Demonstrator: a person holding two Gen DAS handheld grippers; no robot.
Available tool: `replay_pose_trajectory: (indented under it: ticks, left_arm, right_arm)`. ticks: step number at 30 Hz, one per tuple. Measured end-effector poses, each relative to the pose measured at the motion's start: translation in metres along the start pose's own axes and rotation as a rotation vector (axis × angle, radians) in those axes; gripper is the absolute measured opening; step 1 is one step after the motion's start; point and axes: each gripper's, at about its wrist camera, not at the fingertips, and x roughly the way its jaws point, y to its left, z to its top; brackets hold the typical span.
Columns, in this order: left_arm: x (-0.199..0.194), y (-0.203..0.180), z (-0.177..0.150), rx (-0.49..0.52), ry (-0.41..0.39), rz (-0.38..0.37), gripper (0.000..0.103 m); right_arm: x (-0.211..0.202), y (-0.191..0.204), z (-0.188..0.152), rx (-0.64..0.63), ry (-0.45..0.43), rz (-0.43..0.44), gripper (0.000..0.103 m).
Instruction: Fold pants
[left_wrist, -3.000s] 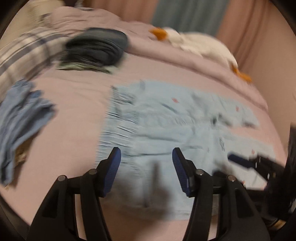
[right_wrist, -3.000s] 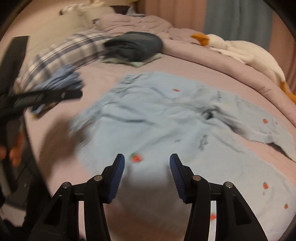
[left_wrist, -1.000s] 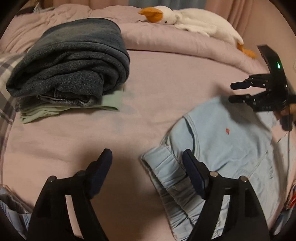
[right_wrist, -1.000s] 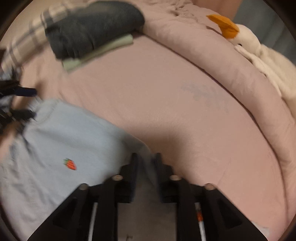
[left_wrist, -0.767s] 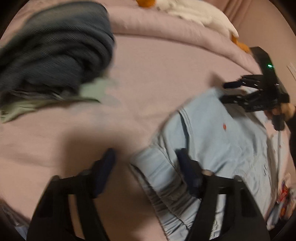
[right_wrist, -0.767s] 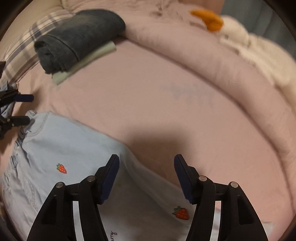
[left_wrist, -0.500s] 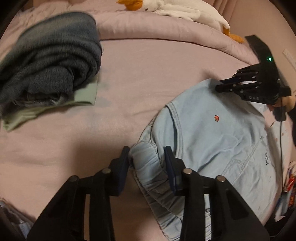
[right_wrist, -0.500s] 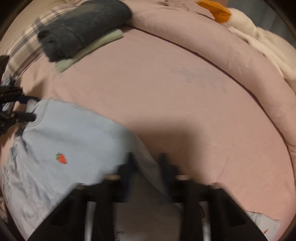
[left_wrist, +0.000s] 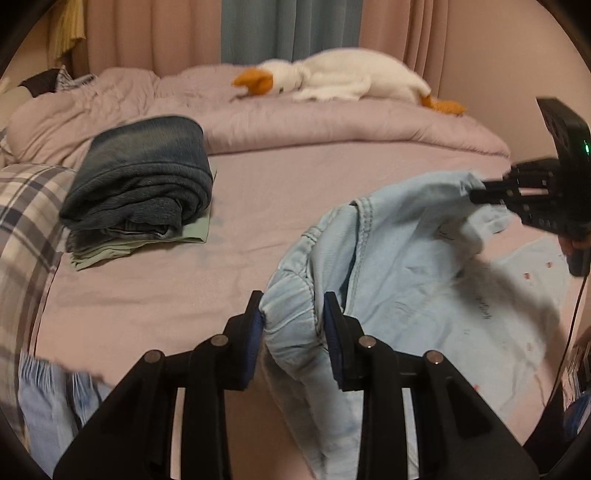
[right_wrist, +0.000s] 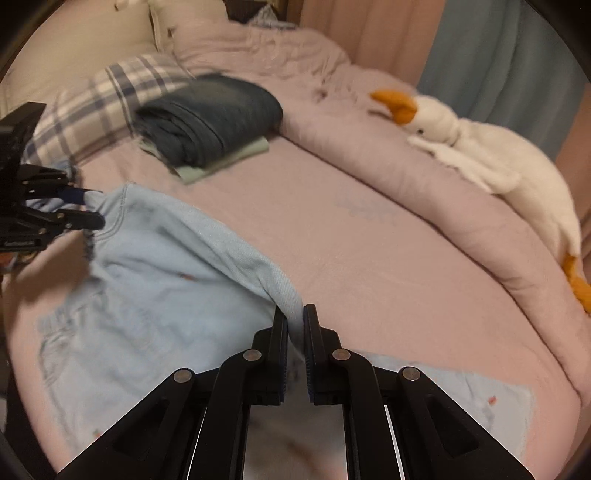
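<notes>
Left claw (left_wrist: 293, 325): we are seeing its blue pads pressing either side of the gathered elastic waistband of the light blue pants (left_wrist: 413, 258), clamped on it and lifting it off the bed (left_wrist: 280, 206). Right claw (right_wrist: 294, 325): jaws nearly together, pinching a thin fold of the same pants' edge, raised above the sheet.

Between the two claws the fabric is hanging as a sagging sheet; the lower part is lying on the bed, trailing toward the near edge. In the right wrist view a further stretch of the pants is lying flat at lower right, beside the rolled duvet (right_wrist: 424, 192).

Open room: bare pink sheet is stretching ahead of both claws, between the pants and the duvet ridge. Along the left, a folded stack of dark jeans (left_wrist: 144, 173) on a green garment (left_wrist: 147, 245) is sitting well apart from the pants, next to a plaid pillow (left_wrist: 26, 229). A plush goose (left_wrist: 340, 81) is lying on the duvet at the far edge, by the curtains (left_wrist: 288, 29).

Against half a second ago: the waistband was lying on the sheet with the left claw closing round it; now both claws are holding their corners up, and the upper part of the pants is peeling off the bed.
</notes>
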Motion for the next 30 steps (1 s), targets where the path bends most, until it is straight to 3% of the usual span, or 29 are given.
replay_pose_trajectory:
  ticks: [4,12,16,20,25,28,30]
  left_arm:
    - [-0.02,-0.01,-0.025,-0.049,-0.048,-0.034,0.03]
    - [-0.04,-0.011,-0.087,-0.205,-0.056,-0.119,0.03]
    - [-0.03,-0.014,-0.121,-0.287,-0.012,-0.139,0.03]
    - [-0.021,-0.025,-0.141,-0.286,0.023,-0.112,0.03]
    - [-0.032,-0.023,-0.139,-0.318,-0.025,-0.125,0.03]
    - [-0.025,-0.02,-0.146,-0.328,0.005,-0.107,0.028]
    - [-0.024,-0.015,-0.152,-0.358,0.021,-0.103,0.027]
  right_arm:
    - [-0.027,0.013,-0.017,-0.007,-0.024,-0.01,0.009]
    - [-0.064,0.064,-0.07,-0.074,-0.004,-0.011,0.009]
    - [-0.054,0.102,-0.104,-0.164,0.059,-0.009,0.009]
    - [-0.02,0.123,-0.133,-0.219,0.152,-0.021,0.009]
    - [-0.021,0.117,-0.13,-0.176,0.133,-0.019,0.009]
    - [-0.027,0.112,-0.128,-0.16,0.112,-0.013,0.009]
    - [-0.017,0.112,-0.131,-0.149,0.146,-0.008,0.01]
